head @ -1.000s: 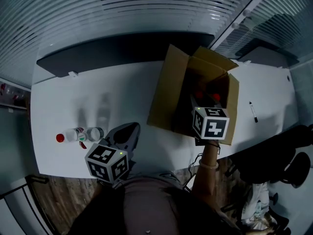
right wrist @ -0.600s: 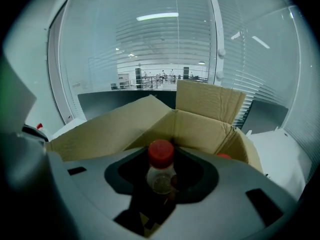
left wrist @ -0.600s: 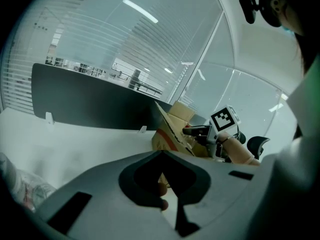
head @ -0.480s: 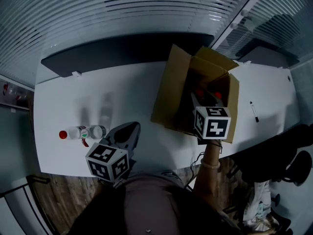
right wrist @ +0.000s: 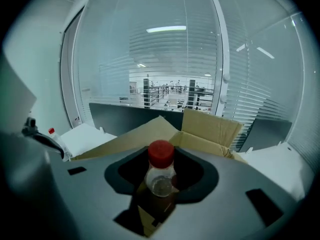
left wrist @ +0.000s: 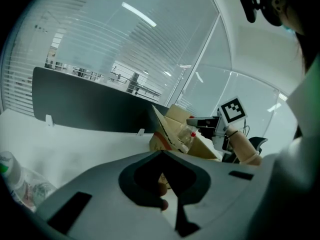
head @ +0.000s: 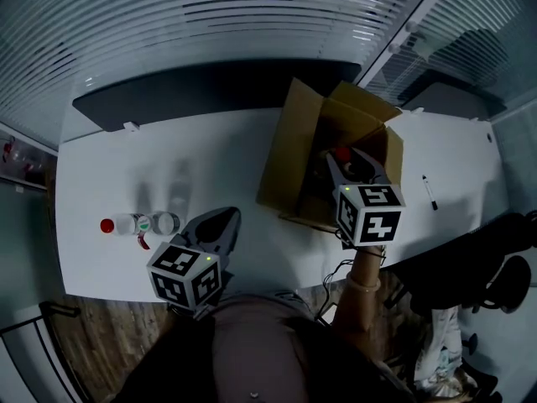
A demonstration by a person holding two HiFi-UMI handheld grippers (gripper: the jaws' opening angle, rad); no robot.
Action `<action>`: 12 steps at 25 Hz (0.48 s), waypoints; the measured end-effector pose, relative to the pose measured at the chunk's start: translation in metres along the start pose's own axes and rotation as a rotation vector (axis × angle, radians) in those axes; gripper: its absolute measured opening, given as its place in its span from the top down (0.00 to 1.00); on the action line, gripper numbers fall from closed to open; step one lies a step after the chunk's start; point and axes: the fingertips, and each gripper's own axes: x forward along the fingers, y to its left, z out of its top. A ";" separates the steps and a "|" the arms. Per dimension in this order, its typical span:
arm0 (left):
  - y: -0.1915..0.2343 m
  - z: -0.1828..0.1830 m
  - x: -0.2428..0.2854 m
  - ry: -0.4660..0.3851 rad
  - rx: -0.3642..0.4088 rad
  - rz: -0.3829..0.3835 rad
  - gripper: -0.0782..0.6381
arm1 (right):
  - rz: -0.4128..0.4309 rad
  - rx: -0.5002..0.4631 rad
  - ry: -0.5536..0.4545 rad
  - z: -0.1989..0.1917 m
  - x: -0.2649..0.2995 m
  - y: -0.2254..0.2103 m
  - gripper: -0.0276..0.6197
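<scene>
White tabletop (head: 226, 149) in a glass-walled office. Slatted blinds behind it, dark panel (head: 193, 91) along the far edge.

An open cardboard box (head: 294, 154) stands right of centre, flaps up. A pen (head: 426, 190) lies to its right, well apart.

Right tongs (head: 352, 168) are closed on a small clear bottle (right wrist: 161, 171) with a red cap, gripped round the body. The bottle's long axis runs roughly along the tongs, cap end pointing away from the person toward the blinds. It hangs over the box opening. From the left gripper view it sits at about flap height, just beside the near flap. Whether it touches the cardboard cannot be told.

Left tongs (head: 220, 225) are low over the near tabletop, tips together with nothing between them, aimed toward the box. The box is well apart from them, so the right hand is the nearer one to it.

Spare bottles (head: 138, 224) lie on their sides near the left tongs, to their left and not touching. Their long axes run left to right, with one red cap at the far left end.
</scene>
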 end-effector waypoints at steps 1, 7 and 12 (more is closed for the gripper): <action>-0.002 0.000 -0.001 0.000 0.003 -0.002 0.88 | -0.001 -0.010 -0.009 0.004 -0.004 0.000 0.69; -0.012 0.001 -0.005 -0.026 0.004 -0.020 0.88 | 0.011 -0.047 -0.062 0.022 -0.026 0.006 0.69; -0.019 0.002 -0.011 -0.047 0.013 -0.029 0.88 | 0.040 -0.062 -0.110 0.038 -0.045 0.018 0.69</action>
